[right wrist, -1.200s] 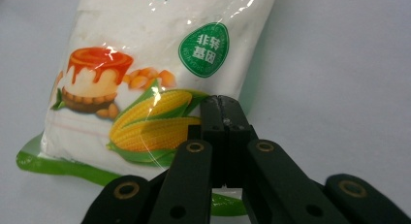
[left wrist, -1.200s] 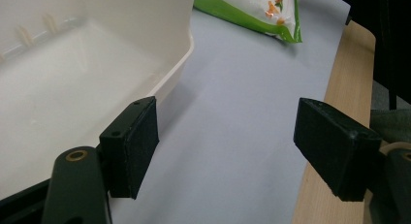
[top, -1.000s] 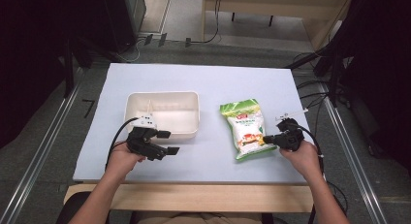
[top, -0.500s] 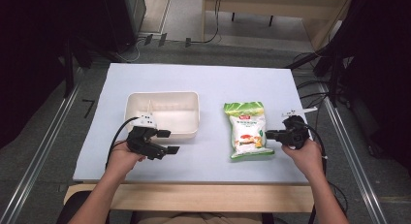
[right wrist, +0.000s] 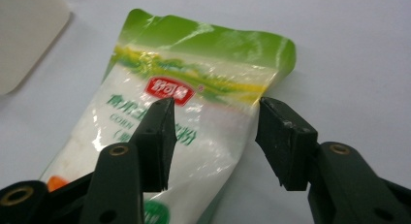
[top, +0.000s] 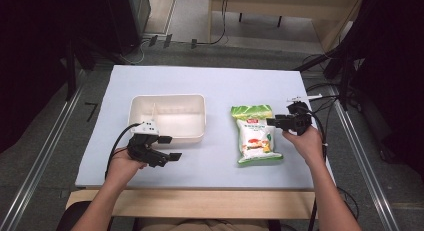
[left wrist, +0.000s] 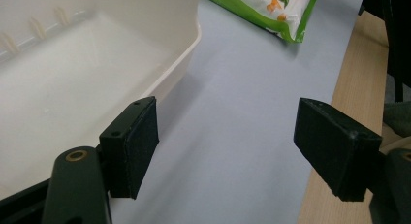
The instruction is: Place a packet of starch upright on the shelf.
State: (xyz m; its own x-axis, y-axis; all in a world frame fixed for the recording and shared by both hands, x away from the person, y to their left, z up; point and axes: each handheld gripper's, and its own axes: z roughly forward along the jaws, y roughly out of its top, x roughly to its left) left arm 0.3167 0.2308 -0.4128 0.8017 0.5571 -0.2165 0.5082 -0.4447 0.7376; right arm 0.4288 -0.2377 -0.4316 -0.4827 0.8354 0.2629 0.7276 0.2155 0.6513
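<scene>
A green and white snack bag [top: 254, 134] lies flat on the pale blue table cover [top: 215, 81], right of centre. My right gripper [top: 273, 122] sits at the bag's upper right edge and points left. In the right gripper view the bag [right wrist: 194, 103] lies under and between the jaws of this gripper [right wrist: 213, 136], which stand open astride its edge. An empty white rectangular container [top: 170, 116] rests left of the bag. My left gripper [top: 170, 147] hovers just in front of the container, open and empty [left wrist: 225, 146]; its left jaw is by the container's rim [left wrist: 186, 49].
The wooden table edge [top: 200, 201] runs along the front, also seen as a wooden strip [left wrist: 349, 88] to the right of the left gripper. Cables [top: 320, 98] trail off the table's right side. Dark equipment stands beyond the far edge.
The bag has turned from a tilt to lie straight and shifted slightly right and away. My right gripper moved the same way with it. The left gripper stayed put.
</scene>
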